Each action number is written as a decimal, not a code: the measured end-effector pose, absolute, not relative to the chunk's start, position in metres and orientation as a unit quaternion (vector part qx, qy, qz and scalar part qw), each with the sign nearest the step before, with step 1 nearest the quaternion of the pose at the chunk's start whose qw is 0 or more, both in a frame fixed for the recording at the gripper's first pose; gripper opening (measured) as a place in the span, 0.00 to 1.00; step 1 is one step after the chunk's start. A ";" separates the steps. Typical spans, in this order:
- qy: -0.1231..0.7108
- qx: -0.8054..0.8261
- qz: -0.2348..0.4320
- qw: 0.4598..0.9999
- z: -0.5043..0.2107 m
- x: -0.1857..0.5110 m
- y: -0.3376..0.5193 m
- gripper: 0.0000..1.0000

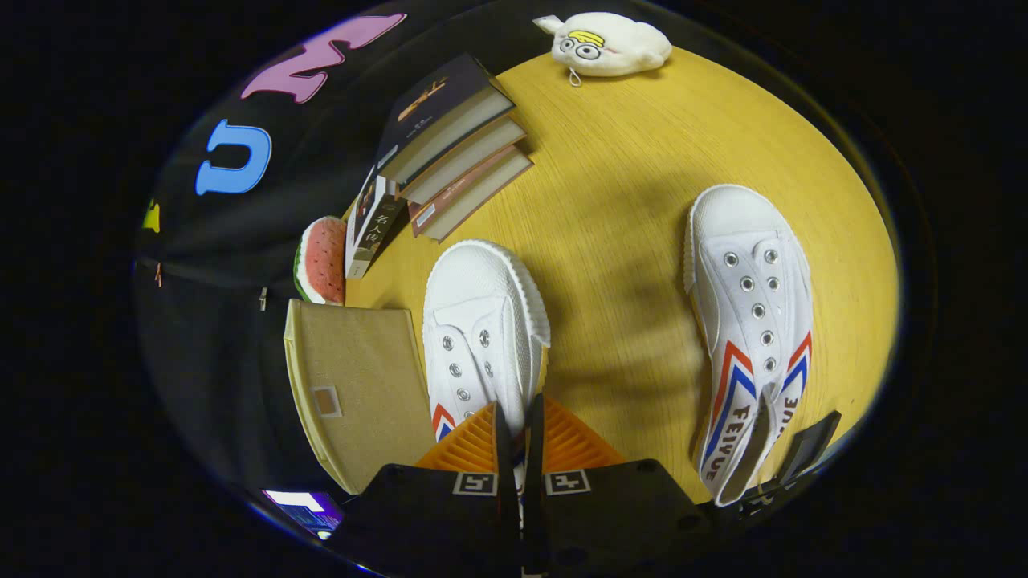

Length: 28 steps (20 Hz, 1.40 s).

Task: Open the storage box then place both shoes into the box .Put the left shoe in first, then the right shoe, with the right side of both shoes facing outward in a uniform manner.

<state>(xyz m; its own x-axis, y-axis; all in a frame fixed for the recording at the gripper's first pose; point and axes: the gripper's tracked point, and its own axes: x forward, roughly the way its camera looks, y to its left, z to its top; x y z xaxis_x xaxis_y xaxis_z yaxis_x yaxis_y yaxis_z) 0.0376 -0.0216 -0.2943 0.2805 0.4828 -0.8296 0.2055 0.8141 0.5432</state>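
Two white canvas shoes with red and blue stripes lie on the yellow round table [626, 241], toes pointing away from me. One white shoe [478, 321] lies right beside the beige storage box [357, 385], which stands at the table's left edge. My gripper [520, 437] is shut on this shoe: the orange fingers [470, 445] pinch the rim of its opening, and a sliver of the shoe shows between them. The other shoe [751, 321] lies apart to the right of the fingers. I cannot tell whether the box is open.
A stack of books [454, 144] and one upright book [371, 229] sit beyond the box, with a watermelon-slice toy [321, 261] beside them. A white plush toy [610, 44] lies at the far edge. A dark flat object [807, 445] sits by the right shoe's heel.
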 end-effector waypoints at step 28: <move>0.542 0.277 0.183 0.772 -0.164 0.042 0.283 0.07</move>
<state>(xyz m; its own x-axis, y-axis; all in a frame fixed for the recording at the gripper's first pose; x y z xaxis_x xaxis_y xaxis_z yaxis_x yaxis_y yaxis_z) 0.0421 0.2832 -0.1640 0.3454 0.5831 -0.7353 0.0175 0.7794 0.6263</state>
